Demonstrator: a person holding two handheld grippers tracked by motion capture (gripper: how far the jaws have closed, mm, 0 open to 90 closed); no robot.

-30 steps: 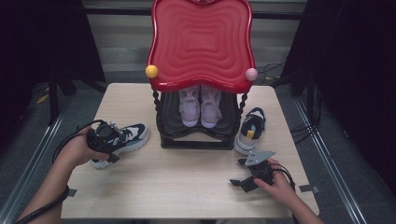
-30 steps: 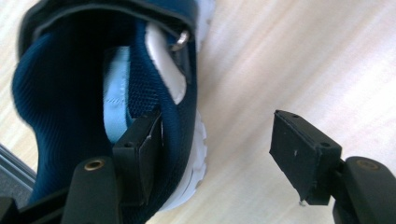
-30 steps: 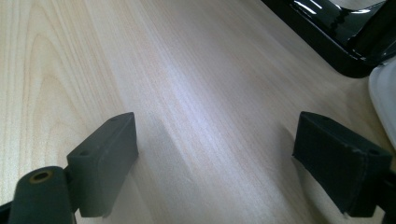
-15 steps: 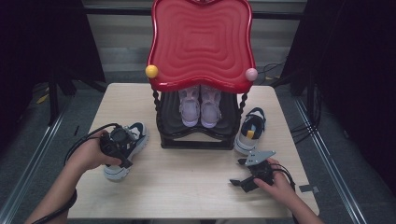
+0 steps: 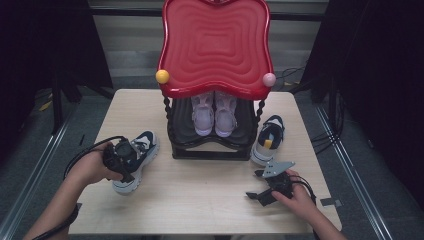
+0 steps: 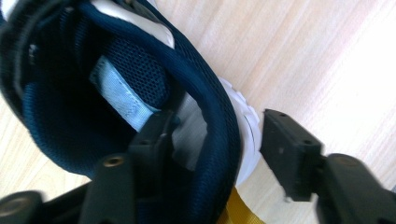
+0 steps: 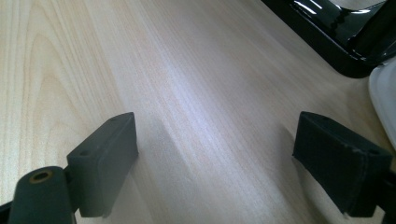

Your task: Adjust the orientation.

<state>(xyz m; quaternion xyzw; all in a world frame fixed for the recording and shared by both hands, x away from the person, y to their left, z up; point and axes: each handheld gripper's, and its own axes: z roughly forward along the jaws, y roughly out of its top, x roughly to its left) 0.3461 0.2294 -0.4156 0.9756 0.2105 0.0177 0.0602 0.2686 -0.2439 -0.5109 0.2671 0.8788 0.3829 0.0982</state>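
High view: since the earlier frames the left gripper (image 5: 121,156) has carried the navy-and-white sneaker (image 5: 134,164) from the far left edge of the counter (image 5: 200,200) toward the centre-left, nearer the black shoe rack (image 5: 212,142). Its jaws have just been closing. In the left gripper view one jaw sits inside the sneaker's collar (image 6: 219,121) and the other stands outside, apart from the white sole, so the grip is narrowing but not yet clamped. Judgement: the shoe is being re-gripped for placement at the rack. The left forearm enters from the lower left, hand turned inward over the heel. The right gripper (image 5: 267,192) rests low at the lower right, jaws wide over bare counter, unmoved. The matching sneaker (image 5: 267,140) stands right of the rack.
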